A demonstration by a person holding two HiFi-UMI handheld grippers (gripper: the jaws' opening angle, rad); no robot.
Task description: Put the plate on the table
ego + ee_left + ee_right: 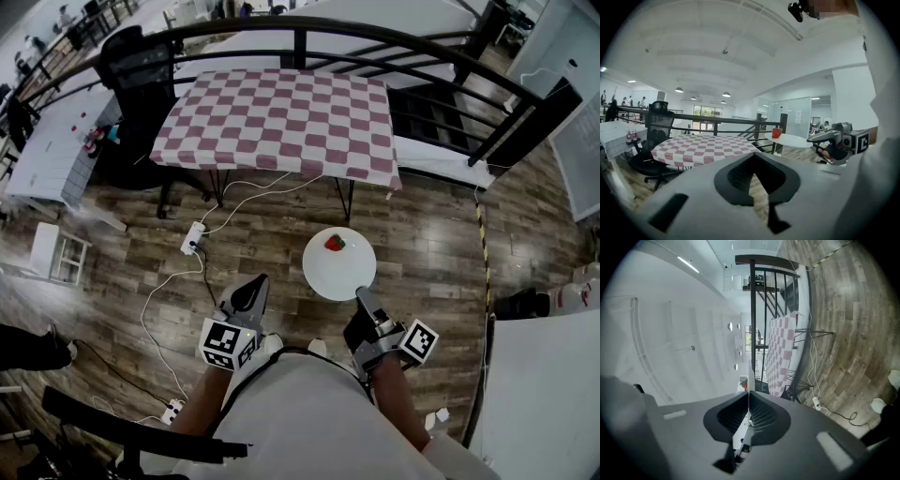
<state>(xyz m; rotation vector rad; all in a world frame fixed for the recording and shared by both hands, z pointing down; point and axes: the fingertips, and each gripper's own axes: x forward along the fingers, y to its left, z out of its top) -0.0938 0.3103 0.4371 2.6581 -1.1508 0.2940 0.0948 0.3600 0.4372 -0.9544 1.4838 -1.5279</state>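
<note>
Head view: right gripper [361,298] clamps plate [339,267], apparently carrying a red fruit [335,243].

Plate [339,264]: smooth, faintly glossy white, its edge clamped in your right gripper [360,294].
Tablecloth [281,117]: matt checked cloth, ahead of your jaws.
Floor [122,272]: glossy wood planks, beneath your jaws.
Railing [300,23]: dark metal.

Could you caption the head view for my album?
Right gripper holds a white plate, bearing a red item, by its rim, checkered table ahead.
</note>
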